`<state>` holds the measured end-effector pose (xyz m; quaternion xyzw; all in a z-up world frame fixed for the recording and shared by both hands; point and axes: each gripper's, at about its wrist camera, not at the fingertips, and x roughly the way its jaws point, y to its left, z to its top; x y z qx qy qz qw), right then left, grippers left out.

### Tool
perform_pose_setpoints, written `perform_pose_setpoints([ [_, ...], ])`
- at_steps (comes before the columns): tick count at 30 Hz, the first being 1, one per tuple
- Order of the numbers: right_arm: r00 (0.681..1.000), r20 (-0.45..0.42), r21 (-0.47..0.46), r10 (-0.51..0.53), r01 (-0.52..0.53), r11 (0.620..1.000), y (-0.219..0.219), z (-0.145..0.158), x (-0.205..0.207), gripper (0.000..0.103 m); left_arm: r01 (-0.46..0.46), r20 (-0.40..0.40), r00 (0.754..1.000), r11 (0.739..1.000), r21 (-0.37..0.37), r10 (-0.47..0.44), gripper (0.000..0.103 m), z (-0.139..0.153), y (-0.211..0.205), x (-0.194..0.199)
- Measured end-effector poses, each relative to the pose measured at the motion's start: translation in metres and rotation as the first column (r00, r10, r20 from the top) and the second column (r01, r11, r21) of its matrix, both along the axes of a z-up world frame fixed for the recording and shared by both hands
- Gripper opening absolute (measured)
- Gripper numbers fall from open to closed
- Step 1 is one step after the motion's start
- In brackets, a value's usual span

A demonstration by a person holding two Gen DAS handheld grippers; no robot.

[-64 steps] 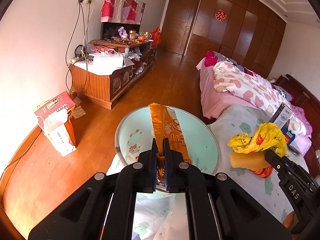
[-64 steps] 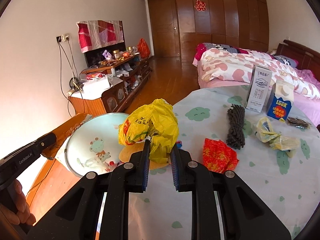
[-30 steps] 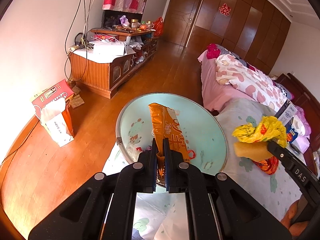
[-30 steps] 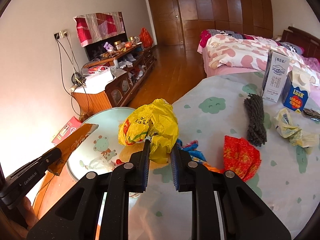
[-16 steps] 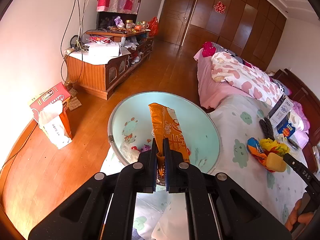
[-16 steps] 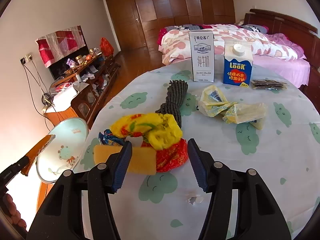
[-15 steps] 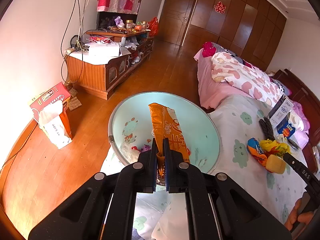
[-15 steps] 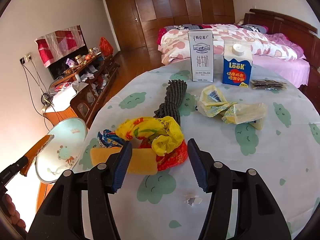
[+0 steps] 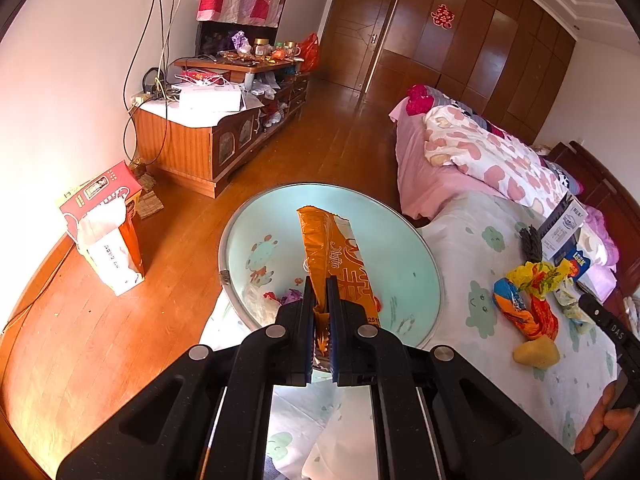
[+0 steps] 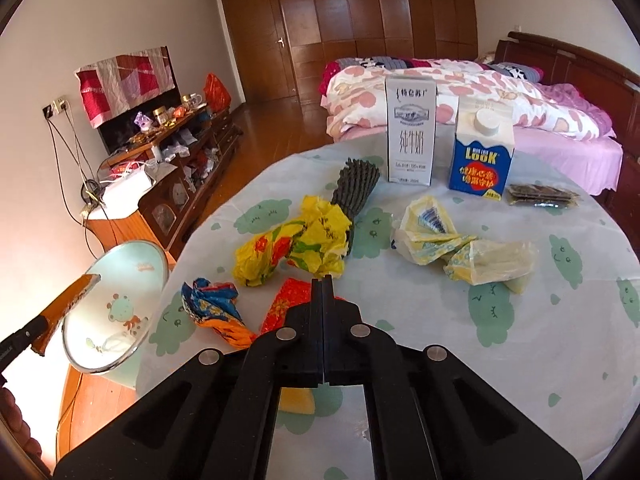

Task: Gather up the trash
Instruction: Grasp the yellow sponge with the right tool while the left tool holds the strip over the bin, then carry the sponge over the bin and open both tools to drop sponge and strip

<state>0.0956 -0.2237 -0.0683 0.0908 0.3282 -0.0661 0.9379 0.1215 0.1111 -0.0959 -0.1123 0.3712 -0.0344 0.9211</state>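
A person's left gripper (image 9: 320,292) stays clamped on the lower end of an orange snack wrapper (image 9: 334,256), holding it upright above a round pale-blue basin (image 9: 420,256) that sits at the edge of the cloud-print table (image 10: 520,340), with scraps of trash lying inside the basin. The right gripper (image 10: 322,280), its jaws having just been closing, now has its two fingers pressed flat together with nothing between them, poised over the table just in front of a red wrapper (image 10: 286,304). Beyond that red wrapper lies a crumpled yellow plastic bag (image 10: 296,246); to the wrapper's left sits a blue-and-orange wrapper (image 10: 216,308), and well to its right a pale yellow bag (image 10: 460,250). A dark ribbed roll (image 10: 356,186), a white milk carton (image 10: 411,132) and a blue carton (image 10: 482,154) stand farther back, behind the yellow bag
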Motion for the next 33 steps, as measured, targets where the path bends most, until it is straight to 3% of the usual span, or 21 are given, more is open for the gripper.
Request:
perform_pose_setpoints([
  [4, 1.000, -0.008, 0.026, -0.006, 0.006, 1.000, -0.004, 0.002, 0.008, 0.002, 0.000, 0.002, 1.000, 1.000, 0.000, 0.000, 0.005, 0.001, 0.001, 0.000],
  [7, 0.998, -0.047, 0.100, -0.046, 0.051, 0.994, -0.017, -0.002, 0.010, 0.030, -0.004, 0.005, 1.000, 1.000, 0.003, 0.004, 0.005, 0.003, 0.004, 0.000],
  [10, 0.996, -0.079, 0.191, -0.032, 0.047, 0.980, -0.019, -0.005, -0.005, 0.033, -0.008, 0.004, 1.000, 1.000, 0.006, 0.008, 0.005, 0.003, 0.005, 0.002],
  [13, 0.997, -0.076, 0.209, -0.006, 0.022, 0.978, -0.005, -0.012, -0.025, 0.064, -0.008, -0.004, 1.000, 1.000, 0.007, 0.008, 0.005, 0.000, 0.004, 0.002],
  [16, 0.988, -0.135, 0.194, 0.072, -0.045, 0.980, 0.014, -0.032, -0.016, 0.064, -0.005, -0.006, 1.000, 1.000, 0.006, 0.005, 0.005, 0.001, 0.003, 0.002],
  [18, 0.983, -0.165, 0.199, 0.082, -0.048, 0.979, 0.016, -0.042, -0.011, 0.058, -0.003, 0.002, 1.000, 1.000, 0.006, 0.003, 0.005, 0.003, 0.003, 0.000],
  [19, 0.981, -0.179, 0.200, 0.081, -0.044, 0.979, 0.017, -0.046, -0.009, 0.042, -0.004, 0.006, 1.000, 1.000, 0.007, 0.004, 0.005, 0.004, 0.004, 0.000],
  [21, 0.979, -0.174, 0.194, 0.102, -0.068, 0.979, 0.019, -0.043, -0.011, 0.032, -0.009, 0.010, 1.000, 1.000, 0.007, 0.009, 0.005, 0.005, 0.007, 0.000],
  [22, 0.979, -0.172, 0.194, 0.106, -0.072, 0.978, 0.019, -0.041, -0.012, 0.014, -0.012, 0.008, 1.000, 1.000, 0.006, 0.012, 0.005, 0.005, 0.008, 0.000],
  [33, 0.979, -0.051, 0.144, 0.196, -0.187, 0.972, 0.058, -0.006, -0.011, 0.013, -0.025, 0.001, 1.000, 1.000, 0.018, 0.025, 0.005, 0.002, 0.011, 0.001],
])
